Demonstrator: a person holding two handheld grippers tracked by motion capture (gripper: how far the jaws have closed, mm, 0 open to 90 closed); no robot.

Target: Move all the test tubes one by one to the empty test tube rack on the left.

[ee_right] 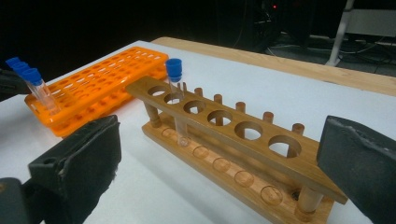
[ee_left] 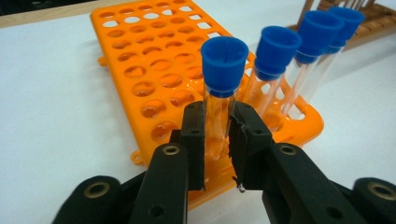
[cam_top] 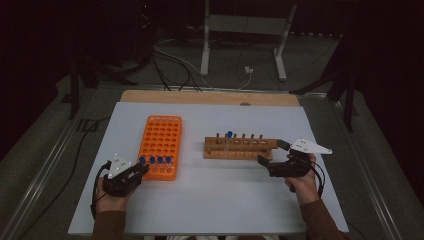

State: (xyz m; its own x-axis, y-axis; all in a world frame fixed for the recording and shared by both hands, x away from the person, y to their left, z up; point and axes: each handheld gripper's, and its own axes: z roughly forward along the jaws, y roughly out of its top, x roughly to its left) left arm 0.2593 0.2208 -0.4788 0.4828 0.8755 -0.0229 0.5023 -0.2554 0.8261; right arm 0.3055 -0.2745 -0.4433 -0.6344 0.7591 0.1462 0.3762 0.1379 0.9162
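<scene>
The left gripper (ee_left: 217,144) has its black jaws pinched tight on the glass of a clear test tube with a blue cap (ee_left: 223,79), which stands at the near left corner of the orange plastic tube rack (ee_left: 154,70), at about seven o'clock on the white table (cam_top: 225,200). Three more blue-capped tubes (ee_left: 299,51) stand just beside it toward three o'clock, so a tilted lift could knock them. The grip sits low on slick glass; a loose hold could let the tube slide, and too hard a squeeze could crack it. The right gripper (ee_right: 219,154) hangs wide open and empty at the four o'clock end of the wooden six-hole tube stand (ee_right: 233,135), where one tube already stands; a bump there would shift it.
</scene>
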